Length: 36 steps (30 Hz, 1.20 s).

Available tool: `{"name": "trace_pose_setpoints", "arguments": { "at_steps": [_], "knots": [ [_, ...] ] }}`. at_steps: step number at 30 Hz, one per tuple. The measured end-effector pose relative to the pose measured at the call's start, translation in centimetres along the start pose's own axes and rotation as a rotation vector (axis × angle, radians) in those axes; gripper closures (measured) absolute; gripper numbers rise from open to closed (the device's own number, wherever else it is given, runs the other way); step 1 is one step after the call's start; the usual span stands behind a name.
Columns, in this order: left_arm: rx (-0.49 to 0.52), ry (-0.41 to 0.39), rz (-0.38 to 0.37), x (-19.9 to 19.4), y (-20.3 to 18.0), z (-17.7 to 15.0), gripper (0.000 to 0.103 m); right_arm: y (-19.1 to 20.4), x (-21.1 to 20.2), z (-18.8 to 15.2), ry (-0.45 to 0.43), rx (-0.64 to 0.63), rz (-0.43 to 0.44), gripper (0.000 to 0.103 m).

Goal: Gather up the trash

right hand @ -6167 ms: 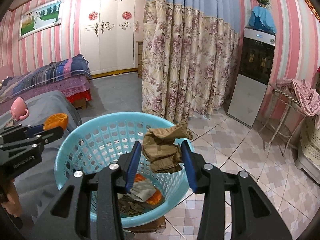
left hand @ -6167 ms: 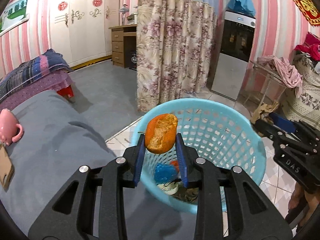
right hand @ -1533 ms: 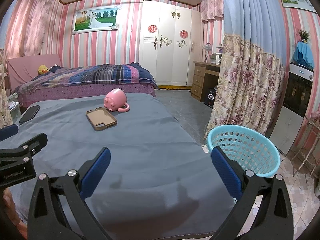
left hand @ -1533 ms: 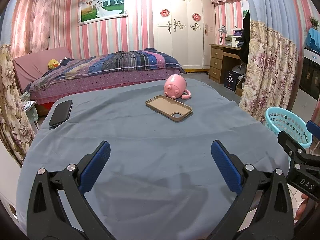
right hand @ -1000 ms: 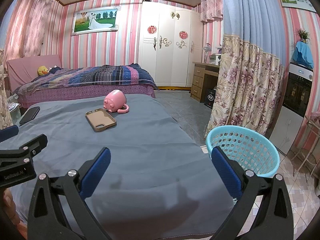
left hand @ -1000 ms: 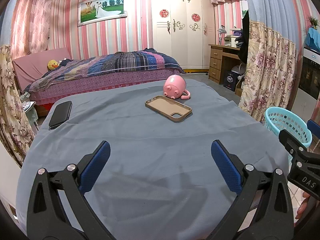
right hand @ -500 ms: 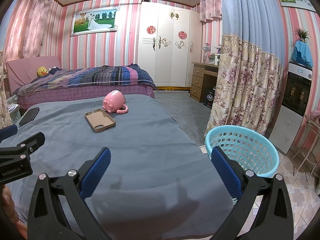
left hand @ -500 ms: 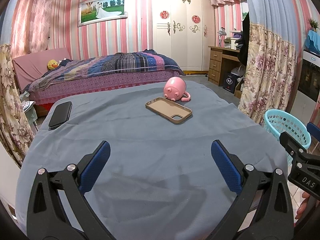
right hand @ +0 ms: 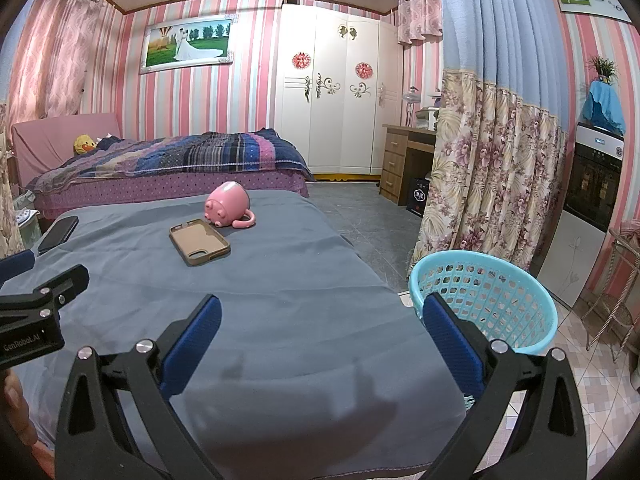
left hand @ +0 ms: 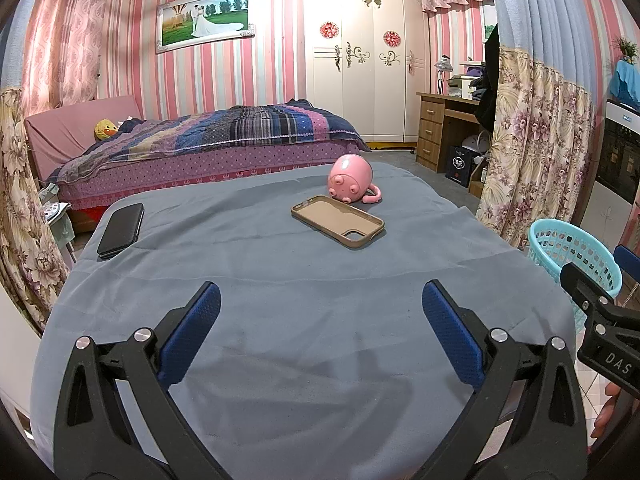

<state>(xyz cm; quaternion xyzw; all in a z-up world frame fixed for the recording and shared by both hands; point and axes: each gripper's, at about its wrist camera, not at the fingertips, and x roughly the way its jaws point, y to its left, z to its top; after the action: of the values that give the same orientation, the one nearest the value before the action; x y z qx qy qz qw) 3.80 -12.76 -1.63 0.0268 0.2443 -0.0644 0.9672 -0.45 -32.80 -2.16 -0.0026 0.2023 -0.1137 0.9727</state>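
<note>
Both grippers hover over the near edge of a table under a grey-blue cloth [left hand: 304, 280]. My left gripper [left hand: 320, 312] is open wide and holds nothing. My right gripper [right hand: 320, 320] is open wide too, with nothing between its blue pads. The light blue trash basket [right hand: 504, 296] stands on the tiled floor just off the table's right side, also visible at the right edge of the left wrist view as the basket [left hand: 576, 252]. Its contents are hidden from here. The right gripper's body shows at the left view's right edge.
On the cloth lie a tan phone case [left hand: 338, 226], a pink pig-faced mug [left hand: 352, 178] on its side, and a black phone [left hand: 120, 230] at the far left. A bed [left hand: 208, 140], a floral curtain [right hand: 492, 168] and a desk [right hand: 404, 164] stand beyond.
About six seconds ago the left gripper held an orange peel and the right a brown crumpled scrap over the basket. Both are now open over the table. The last second shows hardly any motion.
</note>
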Motion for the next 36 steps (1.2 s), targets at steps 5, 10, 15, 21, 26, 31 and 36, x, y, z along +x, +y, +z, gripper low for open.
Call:
{"name": "trace_pose_setpoints", "arguments": {
  "at_steps": [5,10,15,21,26,31,36],
  "knots": [
    [-0.001,0.0,0.0,0.02,0.0,-0.01,0.005,0.04,0.01,-0.04,0.0,-0.001,0.0,0.005],
    [-0.002,0.0,-0.001,0.03,0.02,-0.03,0.005,0.06,0.01,-0.1,0.0,0.0,0.0,0.005],
    [-0.001,0.0,0.0,0.03,0.04,-0.05,0.005,0.06,0.02,-0.11,0.0,0.0,0.0,0.005],
    [-0.002,-0.001,0.0,0.03,0.06,-0.08,0.005,0.06,0.02,-0.13,0.0,0.0,0.001,0.005],
    [-0.001,-0.001,0.0,0.05,0.07,-0.1,0.005,0.03,0.0,-0.11,-0.001,0.0,0.0,0.005],
    [-0.004,-0.001,-0.001,0.06,0.08,-0.11,0.005,0.07,0.01,-0.16,0.0,0.0,0.0,0.005],
    [-0.003,-0.002,-0.001,-0.01,0.18,0.07,0.005,0.06,0.02,-0.17,-0.001,0.0,0.0,0.005]
  ]
}}
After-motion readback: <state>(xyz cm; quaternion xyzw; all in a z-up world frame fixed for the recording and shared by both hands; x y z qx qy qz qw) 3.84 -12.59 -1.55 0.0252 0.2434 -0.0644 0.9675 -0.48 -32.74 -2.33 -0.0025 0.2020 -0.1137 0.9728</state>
